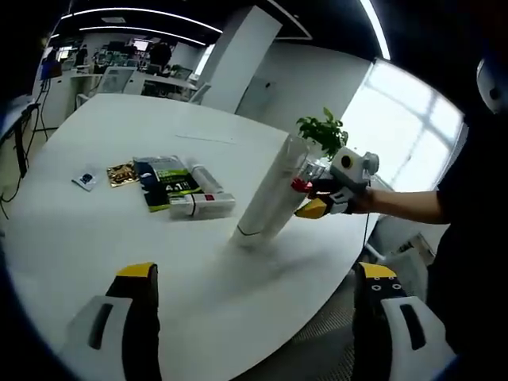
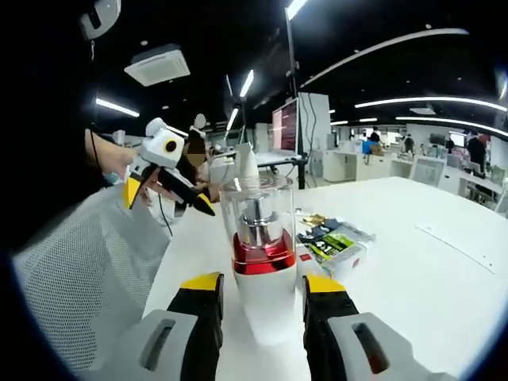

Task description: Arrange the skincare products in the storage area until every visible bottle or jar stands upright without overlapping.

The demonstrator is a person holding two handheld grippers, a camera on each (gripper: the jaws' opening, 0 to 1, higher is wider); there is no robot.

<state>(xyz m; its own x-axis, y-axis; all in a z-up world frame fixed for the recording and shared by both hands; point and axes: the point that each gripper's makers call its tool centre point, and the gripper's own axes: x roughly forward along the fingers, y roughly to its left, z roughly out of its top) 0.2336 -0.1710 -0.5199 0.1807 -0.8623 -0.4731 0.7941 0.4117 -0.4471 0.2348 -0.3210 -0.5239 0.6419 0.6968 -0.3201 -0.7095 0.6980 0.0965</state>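
The right gripper (image 2: 260,298) has its jaws closed on the upper part of a tall white bottle (image 2: 258,262) with a clear cap and a red band, near the edge of the round white table (image 2: 429,278). In the left gripper view the same bottle (image 1: 270,194) leans on the table, its base touching the surface and its top tilted toward the right gripper (image 1: 317,194), which grips it near the cap. The left gripper (image 1: 254,317) is wide open and holds nothing, its jaws hanging over bare table (image 1: 95,238) well apart from the bottle. Beside the bottle lies a cluster of flat items: a white box (image 1: 202,205), a green and black pack (image 1: 165,181), a gold sachet (image 1: 121,174) and a small white sachet (image 1: 85,178). The box and the pack touch; the two sachets lie apart to one side. A green plant (image 1: 323,131) shows behind the bottle
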